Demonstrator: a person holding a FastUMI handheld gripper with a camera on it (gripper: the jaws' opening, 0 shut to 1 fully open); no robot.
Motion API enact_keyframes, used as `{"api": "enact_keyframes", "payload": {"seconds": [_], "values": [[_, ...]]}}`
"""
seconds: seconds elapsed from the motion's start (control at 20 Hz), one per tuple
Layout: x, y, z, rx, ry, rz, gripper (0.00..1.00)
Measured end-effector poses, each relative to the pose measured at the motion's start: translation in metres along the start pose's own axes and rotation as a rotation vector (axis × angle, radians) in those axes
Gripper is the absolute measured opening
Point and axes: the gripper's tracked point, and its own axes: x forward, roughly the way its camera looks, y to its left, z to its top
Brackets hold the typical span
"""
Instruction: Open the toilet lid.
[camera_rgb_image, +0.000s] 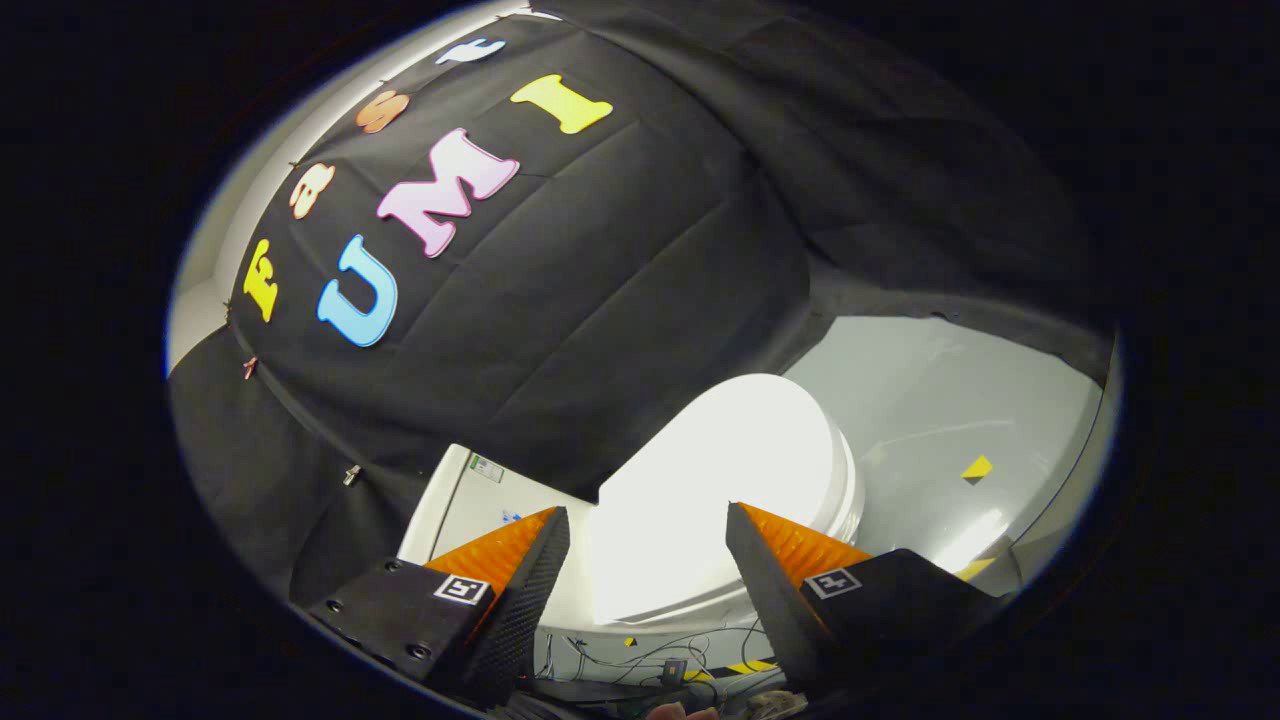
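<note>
Grey floor (930, 400) beyond closed white toilet lid (720, 480), just ahead of gaping, empty gripper (648, 525)

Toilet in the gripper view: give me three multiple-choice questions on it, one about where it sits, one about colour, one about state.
1. Where is the toilet lid relative to the gripper?
A. Just ahead of and between its fingers
B. Behind the black cloth
C. Clamped by both fingers

2. What colour are the gripper's finger pads?
A. Blue
B. Orange
C. Green

3. What state is the gripper in?
A. Shut on the lid
B. Shut on nothing
C. Open

Key: 1 A, the white lid fills the gap between the fingers and extends beyond them, with the tank beside it under the cloth. 2 B, both ribbed inner faces are orange. 3 C, the fingers stand wide apart and nothing is pressed between them.
</note>
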Motion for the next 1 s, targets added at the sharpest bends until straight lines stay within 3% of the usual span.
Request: {"api": "enact_keyframes", "payload": {"seconds": [0.45,0.8,0.9,1.0], "values": [[0.027,-0.095,-0.044,0.263,0.085,-0.022,0.98],[0.053,-0.151,-0.089,0.327,0.178,-0.081,0.98],[0.063,-0.16,-0.097,0.352,0.2,-0.085,0.97],[0.071,-0.165,-0.102,0.387,0.23,-0.077,0.88]]}}
